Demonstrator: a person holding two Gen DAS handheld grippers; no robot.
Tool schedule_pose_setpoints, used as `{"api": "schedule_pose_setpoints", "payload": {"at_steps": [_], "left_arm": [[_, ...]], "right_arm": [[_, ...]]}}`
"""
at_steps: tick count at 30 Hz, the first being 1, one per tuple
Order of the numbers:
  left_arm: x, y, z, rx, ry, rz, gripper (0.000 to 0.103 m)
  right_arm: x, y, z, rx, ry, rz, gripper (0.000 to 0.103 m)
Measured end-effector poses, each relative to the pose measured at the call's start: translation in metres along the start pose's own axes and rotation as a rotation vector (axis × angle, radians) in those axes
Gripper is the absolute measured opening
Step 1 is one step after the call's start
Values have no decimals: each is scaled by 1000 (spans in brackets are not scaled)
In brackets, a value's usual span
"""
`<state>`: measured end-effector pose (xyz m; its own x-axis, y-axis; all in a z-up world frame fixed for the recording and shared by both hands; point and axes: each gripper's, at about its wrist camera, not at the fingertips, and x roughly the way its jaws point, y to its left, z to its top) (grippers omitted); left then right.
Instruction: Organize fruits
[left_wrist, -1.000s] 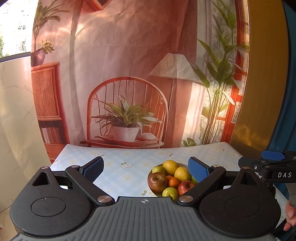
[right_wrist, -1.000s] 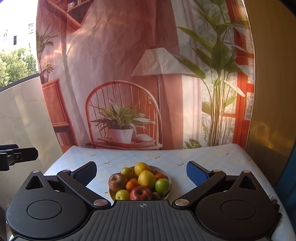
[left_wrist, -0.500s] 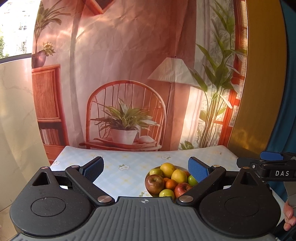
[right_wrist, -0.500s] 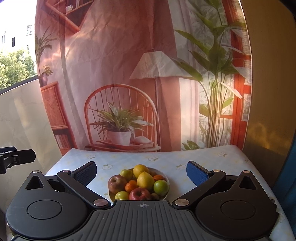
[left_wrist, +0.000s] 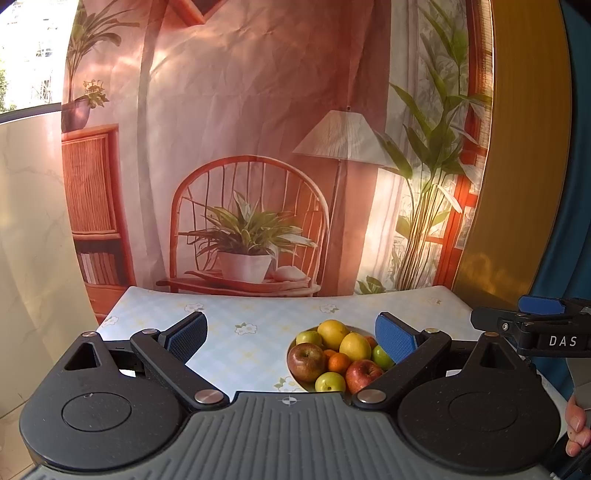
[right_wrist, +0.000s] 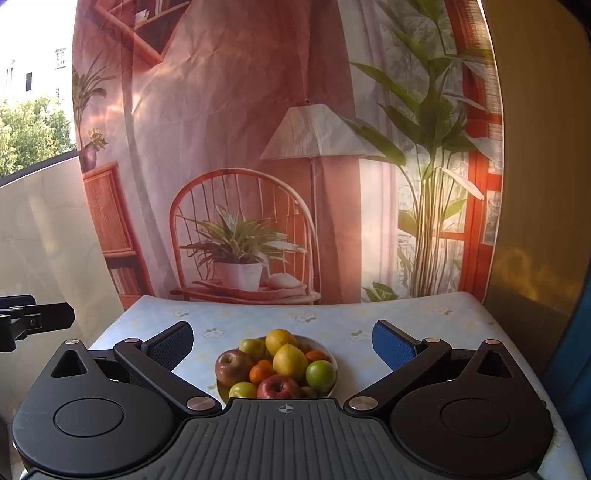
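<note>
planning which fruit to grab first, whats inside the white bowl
The white bowl holds a heap: two lemons, two red apples, green apples and small oranges. Anything beneath the heap is covered.

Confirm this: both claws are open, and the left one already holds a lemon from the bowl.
Not quite. The left claw holds nothing; its wrist view shows both lemons in the bowl. Both claws, right included, are indeed open.
</note>
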<state>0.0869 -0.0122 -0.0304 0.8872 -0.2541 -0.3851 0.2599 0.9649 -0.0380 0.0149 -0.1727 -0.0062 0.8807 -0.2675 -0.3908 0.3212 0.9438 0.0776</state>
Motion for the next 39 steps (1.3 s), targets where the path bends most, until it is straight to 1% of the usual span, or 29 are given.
{"api": "schedule_pose_setpoints", "payload": {"at_steps": [20,39], "left_arm": [[-13,2,6,-22,-44,-20,99],[-11,4,3,-10,-35,-15,99]], "right_arm": [[-1,2,3,-3,0,0,103],[-1,3,2,-2,3,-2,103]]}}
